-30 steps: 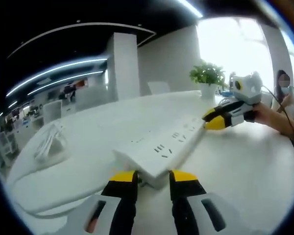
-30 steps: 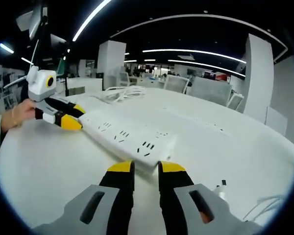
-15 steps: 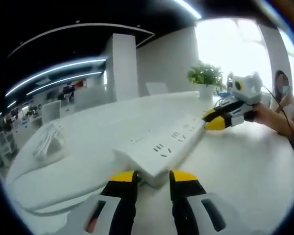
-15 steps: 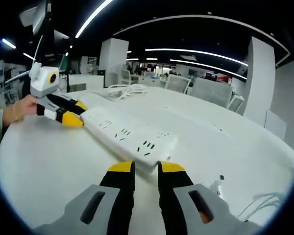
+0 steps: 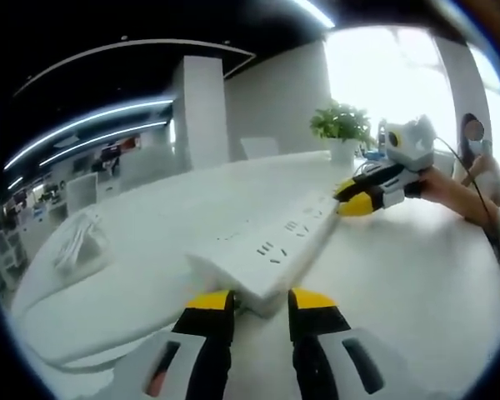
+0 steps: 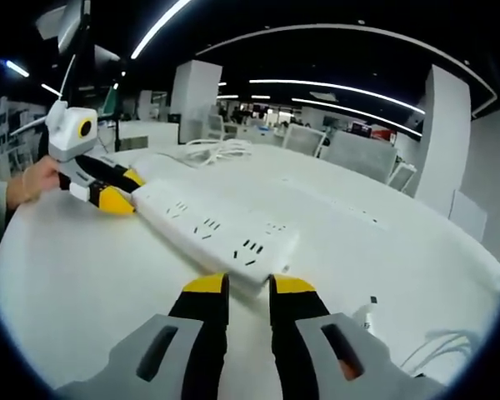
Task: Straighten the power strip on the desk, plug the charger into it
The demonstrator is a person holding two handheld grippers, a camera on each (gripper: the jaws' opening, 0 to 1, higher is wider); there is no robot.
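Note:
A long white power strip (image 5: 275,246) lies on the white desk (image 5: 417,275), stretched between my two grippers. My left gripper (image 5: 261,302) is shut on its near end in the left gripper view, and my right gripper (image 5: 357,198) pinches the far end. In the right gripper view the power strip (image 6: 212,229) runs away to the left. There my right gripper (image 6: 247,287) is shut on the near end, and my left gripper (image 6: 117,193), held by a hand (image 6: 29,179), grips the far end. A small white charger (image 6: 367,317) with a white cable (image 6: 437,350) lies at the lower right.
A loose coil of white cord (image 6: 212,152) lies beyond the strip, and shows again as the cord (image 5: 79,246) at the left. A potted plant (image 5: 342,125) stands at the desk's far side. A person (image 5: 475,162) sits behind the right gripper. Chairs (image 6: 350,150) line the far edge.
Both grippers keep their hold on the strip's ends. The strip's far end, with the right gripper, has swung slightly left in the left gripper view.

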